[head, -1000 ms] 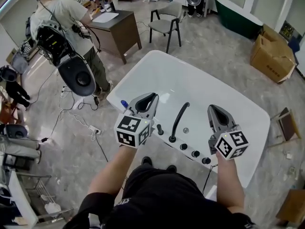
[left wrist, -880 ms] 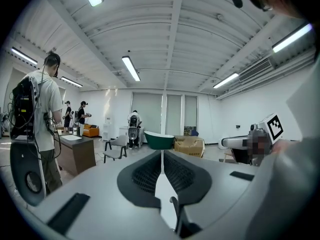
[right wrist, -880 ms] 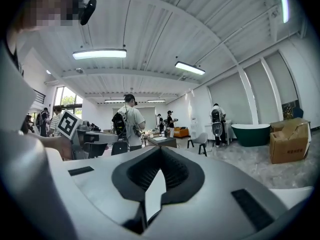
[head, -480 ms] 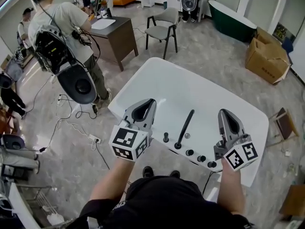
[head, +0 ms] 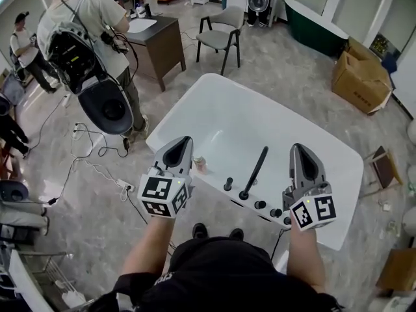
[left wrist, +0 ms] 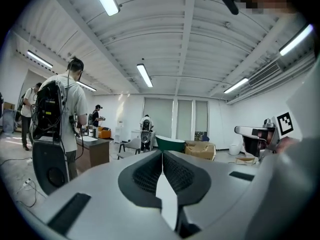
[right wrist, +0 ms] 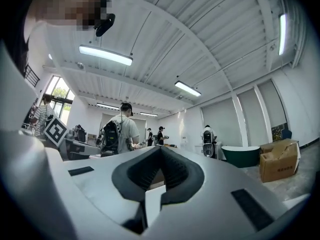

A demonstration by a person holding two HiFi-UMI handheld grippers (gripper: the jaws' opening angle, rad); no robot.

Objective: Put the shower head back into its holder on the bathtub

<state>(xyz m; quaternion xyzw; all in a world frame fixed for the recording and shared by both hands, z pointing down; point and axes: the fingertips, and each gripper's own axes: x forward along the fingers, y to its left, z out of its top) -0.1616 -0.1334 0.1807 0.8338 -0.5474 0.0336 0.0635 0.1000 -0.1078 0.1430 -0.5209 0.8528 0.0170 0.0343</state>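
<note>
The biggest thing here is the white bathtub, sitting at an angle in the middle of a grey floor in what looks like a big open workshop room. Over at the far left, a person with a black backpack stands at a brown surface, with a grey chair right beside it. A dark green tub and a cardboard box are well off to the far right. Some cables trail over the floor left of the bathtub.

The wearer holds both tools out over the near side of the tub. The left hand-held gripper hangs at the tub's near-left corner. Its jaws are pressed together with nothing in them, and its own view shows the two pads meeting in a thin line. The right hand-held gripper is above the near rim further right, also squeezed together and empty.

Between the two, a long black spout rises from the near rim and reaches out over the basin. A row of black knobs sits to its right. The shower head looks to be the short black stick just left of the spout. It stands upright in its holder on the rim, apart from both grippers. A tiny pale object sits on the rim near the left gripper, too small to make out.
</note>
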